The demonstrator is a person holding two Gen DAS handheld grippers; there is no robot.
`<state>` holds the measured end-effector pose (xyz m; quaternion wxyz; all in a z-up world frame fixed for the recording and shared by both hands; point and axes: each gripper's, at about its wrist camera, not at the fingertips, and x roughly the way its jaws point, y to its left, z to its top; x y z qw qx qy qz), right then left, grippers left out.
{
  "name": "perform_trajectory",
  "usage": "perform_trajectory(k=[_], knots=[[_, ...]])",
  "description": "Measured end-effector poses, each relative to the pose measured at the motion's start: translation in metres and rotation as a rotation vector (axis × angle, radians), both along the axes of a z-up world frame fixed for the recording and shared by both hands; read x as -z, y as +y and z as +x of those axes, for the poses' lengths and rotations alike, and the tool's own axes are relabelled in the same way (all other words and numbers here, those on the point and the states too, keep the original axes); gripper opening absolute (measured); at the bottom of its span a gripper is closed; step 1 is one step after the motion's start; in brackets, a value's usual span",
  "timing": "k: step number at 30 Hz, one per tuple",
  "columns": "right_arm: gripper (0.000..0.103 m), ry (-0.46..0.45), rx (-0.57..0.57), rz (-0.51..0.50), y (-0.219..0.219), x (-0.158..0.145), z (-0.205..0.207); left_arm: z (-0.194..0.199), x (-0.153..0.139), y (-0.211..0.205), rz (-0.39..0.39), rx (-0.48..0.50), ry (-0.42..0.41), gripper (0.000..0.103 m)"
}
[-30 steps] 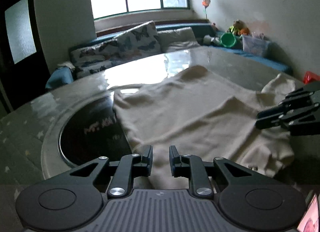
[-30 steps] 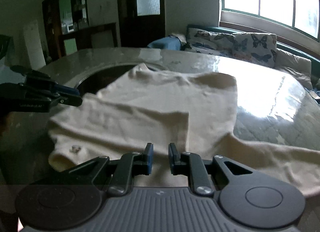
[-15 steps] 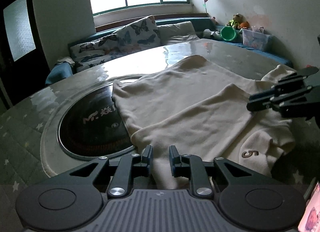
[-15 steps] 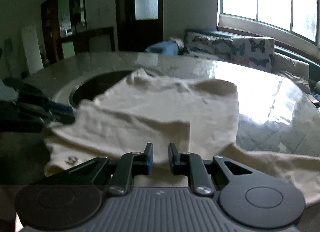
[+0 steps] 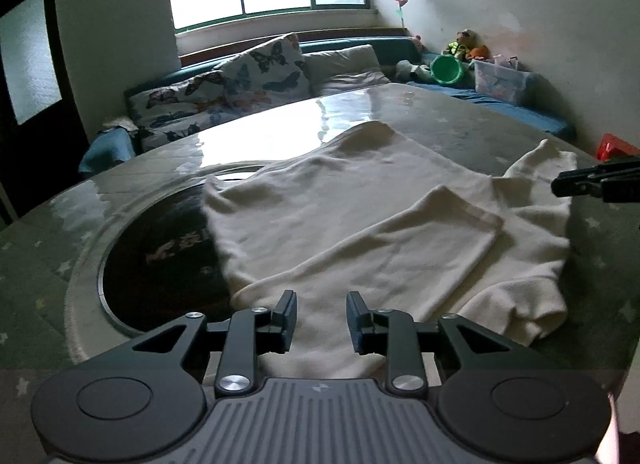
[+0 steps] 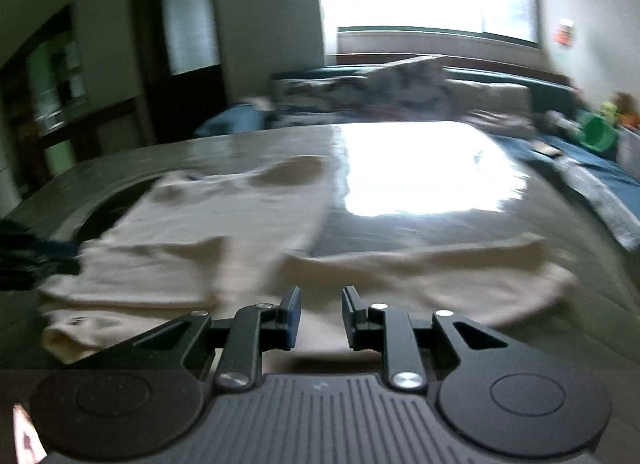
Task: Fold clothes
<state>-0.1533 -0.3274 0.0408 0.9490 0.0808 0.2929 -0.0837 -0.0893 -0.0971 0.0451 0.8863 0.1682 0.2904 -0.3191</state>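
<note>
We see some pale letters on the dark round plate [image 5: 160, 260] set in the tabletop [image 5: 48, 248], but they are too blurry for us to read. We find no other words or numbers that we can read.

The right gripper [image 6: 320, 314] hangs just above the near edge of a cream sweater [image 6: 208, 240], its jaws parted with nothing between them. The sweater lies spread on a glossy round table [image 6: 460, 208], one sleeve [image 6: 460, 276] stretched out to the right. The left gripper [image 6: 36, 260] shows as a dark blur at the sweater's left edge.
</note>
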Motion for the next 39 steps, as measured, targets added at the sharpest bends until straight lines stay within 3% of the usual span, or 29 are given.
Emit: perform_trajectory(k=[2, 3, 5, 10, 15, 28, 32, 39], knots=[[0.022, 0.002, 0.082, 0.004, -0.022, 0.001, -0.008, -0.001, -0.002, -0.007, -0.002, 0.014, -0.001, 0.033], [0.022, 0.001, 0.122, 0.008, -0.032, 0.002, -0.011, -0.002, -0.003, -0.011, -0.002, 0.020, -0.002, 0.042], [0.023, -0.003, 0.195, 0.014, -0.052, 0.003, -0.015, -0.003, -0.004, -0.018, -0.004, 0.034, -0.003, 0.048], [0.032, -0.009, 0.333, 0.052, -0.094, 0.010, -0.016, -0.007, -0.007, -0.034, -0.004, 0.063, -0.005, 0.048], [0.032, -0.016, 0.412, 0.113, -0.119, 0.019, -0.013, -0.008, -0.004, -0.042, 0.002, 0.076, 0.007, 0.048], [0.033, -0.011, 0.487, 0.122, -0.129, 0.030, -0.001, -0.012, 0.003, -0.050, 0.010, 0.094, 0.024, 0.049], [0.010, -0.029, 0.496, 0.137, -0.129, 0.028, -0.004, -0.012, 0.004, -0.048, 0.005, 0.086, 0.031, 0.050], [0.005, -0.162, 0.415, 0.218, -0.117, -0.003, -0.021, -0.011, 0.006, -0.043, -0.007, 0.070, 0.042, 0.050]])
